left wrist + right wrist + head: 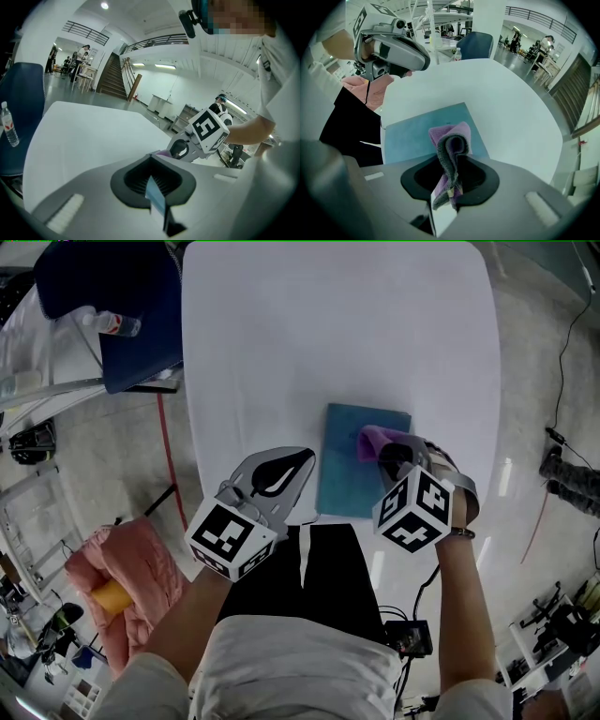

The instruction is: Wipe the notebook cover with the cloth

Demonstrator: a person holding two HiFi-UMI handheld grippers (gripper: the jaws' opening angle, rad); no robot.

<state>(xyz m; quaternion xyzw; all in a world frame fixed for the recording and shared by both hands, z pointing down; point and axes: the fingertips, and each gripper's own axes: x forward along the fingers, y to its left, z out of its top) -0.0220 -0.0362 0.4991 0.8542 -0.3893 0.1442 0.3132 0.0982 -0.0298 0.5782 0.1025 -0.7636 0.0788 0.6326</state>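
Note:
A teal notebook (349,465) lies flat near the front edge of the white table (337,334). My right gripper (386,457) is over the notebook's right part, shut on a folded purple cloth (373,440). In the right gripper view the cloth (449,150) sticks out of the jaws above the notebook cover (410,136). My left gripper (306,458) hovers just left of the notebook's left edge, jaws shut with nothing in them. In the left gripper view only a thin blue sliver shows at its own jaws (157,197), with the right gripper (197,140) beyond.
A dark blue chair (112,306) with a water bottle (114,324) stands left of the table. Pink fabric (122,587) lies on the floor at the lower left. Cables and gear (562,465) sit on the floor to the right.

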